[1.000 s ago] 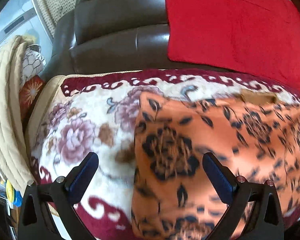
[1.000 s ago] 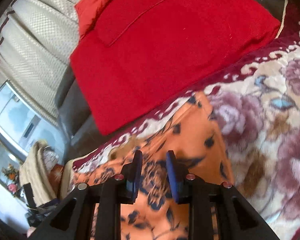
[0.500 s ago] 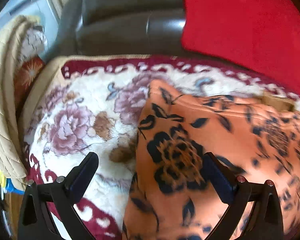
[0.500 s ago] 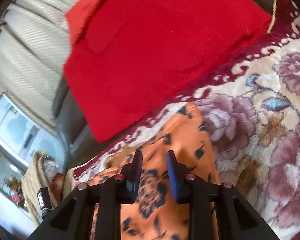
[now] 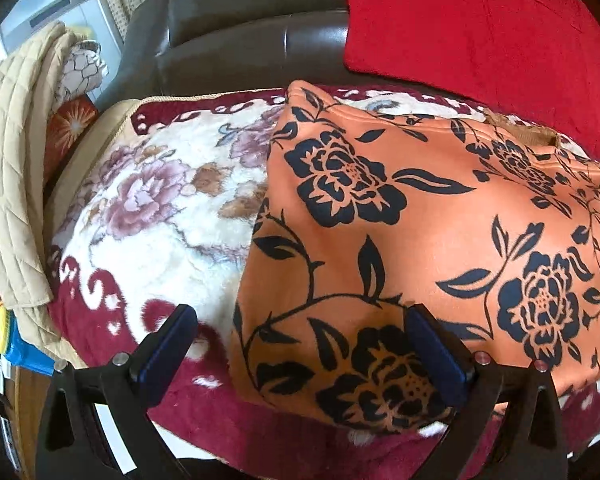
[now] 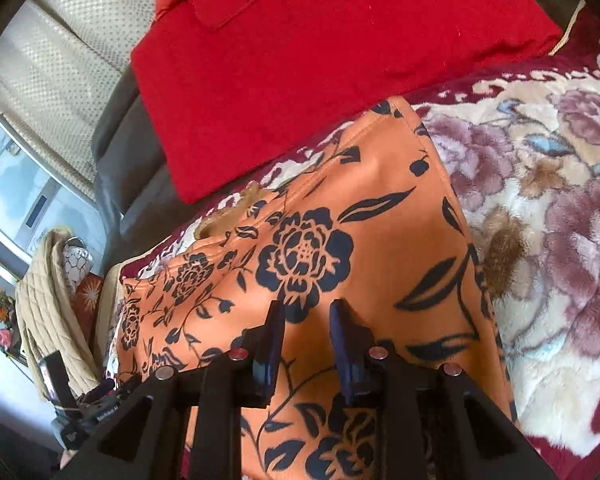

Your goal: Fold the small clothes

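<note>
While its jaws stood wide apart w/ nothing gripped, the left gripper (image 5: 300,344) hung over the near left corner of the orange floral garment (image 5: 420,220). The right gripper (image 6: 306,336) had jaws at a narrow gap, empty, above the garment's middle. Garment lay flat on a floral blanket (image 5: 160,208) over a dark sofa (image 5: 240,20); a red cloth (image 6: 320,60) lay just behind it.
</note>
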Available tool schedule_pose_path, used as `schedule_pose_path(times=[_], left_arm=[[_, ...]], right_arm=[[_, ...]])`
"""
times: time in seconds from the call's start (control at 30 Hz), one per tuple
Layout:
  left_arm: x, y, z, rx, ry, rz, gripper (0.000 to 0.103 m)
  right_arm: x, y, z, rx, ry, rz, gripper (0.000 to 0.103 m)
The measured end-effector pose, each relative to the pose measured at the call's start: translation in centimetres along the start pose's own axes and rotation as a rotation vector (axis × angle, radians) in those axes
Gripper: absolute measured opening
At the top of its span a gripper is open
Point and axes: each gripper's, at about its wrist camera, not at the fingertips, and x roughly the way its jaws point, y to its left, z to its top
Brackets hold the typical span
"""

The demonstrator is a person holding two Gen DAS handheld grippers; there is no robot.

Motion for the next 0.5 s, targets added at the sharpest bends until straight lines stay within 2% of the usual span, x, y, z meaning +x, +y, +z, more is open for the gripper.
schedule_pose_path(times=[0.1, 0.23, 0.5], left_arm=[[-1.7, -0.2, -0.3, 0.040, -0.073, 0.038, 0.103], [-4.0, -0.2, -1.0, 0.037, -0.139, 0.007, 0.103], [-6.9, -0.5, -2.2, 0.029, -0.202, -0.034, 0.103]], right_arm=[[-1.0, 0.6, -1.0, -0.005, -0.014, 0.034, 0.029], [-1.8, 2.6, -2.3, -0.081, -0.025, 0.071, 0.029], [0.0, 6.1, -5.7, -0.192, 0.061, 0.100, 0.029]])
